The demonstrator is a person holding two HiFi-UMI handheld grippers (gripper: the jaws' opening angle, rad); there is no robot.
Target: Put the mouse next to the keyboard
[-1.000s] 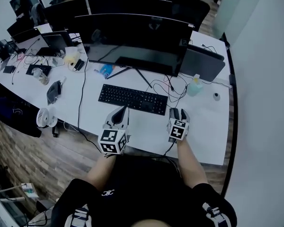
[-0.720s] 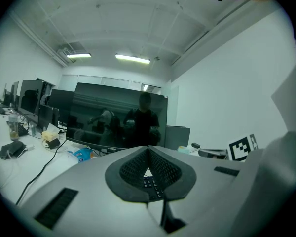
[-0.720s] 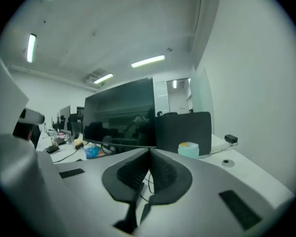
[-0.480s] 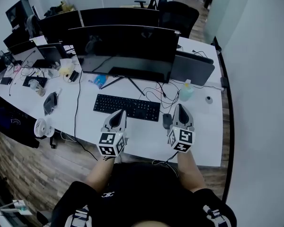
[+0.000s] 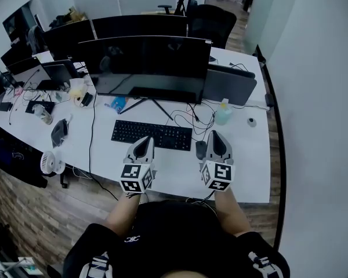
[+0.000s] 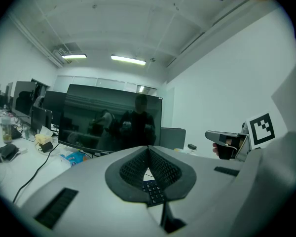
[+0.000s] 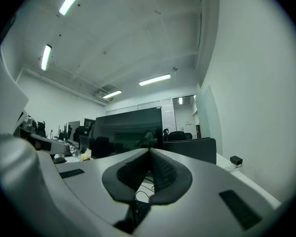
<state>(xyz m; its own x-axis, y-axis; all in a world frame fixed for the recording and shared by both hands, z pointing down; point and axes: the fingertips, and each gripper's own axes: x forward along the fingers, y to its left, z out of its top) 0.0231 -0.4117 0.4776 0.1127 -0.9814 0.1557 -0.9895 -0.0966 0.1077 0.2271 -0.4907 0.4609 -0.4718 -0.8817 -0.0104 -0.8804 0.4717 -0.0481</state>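
The black keyboard [image 5: 152, 135] lies on the white desk [image 5: 174, 167] in front of the big monitor. The dark mouse [image 5: 200, 149] rests on the desk just off the keyboard's right end, its cable running back. My right gripper [image 5: 214, 135] hovers just right of the mouse, not touching it. Its jaws are shut with nothing between them, and the pads meet at the tip in the right gripper view [image 7: 149, 151]. My left gripper [image 5: 145, 141] hangs over the keyboard's front edge, also shut and empty [image 6: 148, 149]. Keyboard keys [image 6: 152, 191] show below its pads.
A wide monitor [image 5: 148, 62] stands behind the keyboard, with loose cables [image 5: 194, 112] at its foot. A grey closed laptop [image 5: 229, 84], a pale bottle [image 5: 223, 113] and a small round object [image 5: 252, 121] sit at the back right. The desk's front edge [image 5: 180, 193] is near my body.
My right gripper has come off the mouse and drawn slightly right, and its jaws have closed. The mouse now lies uncovered beside the keyboard. The left gripper has hardly moved.
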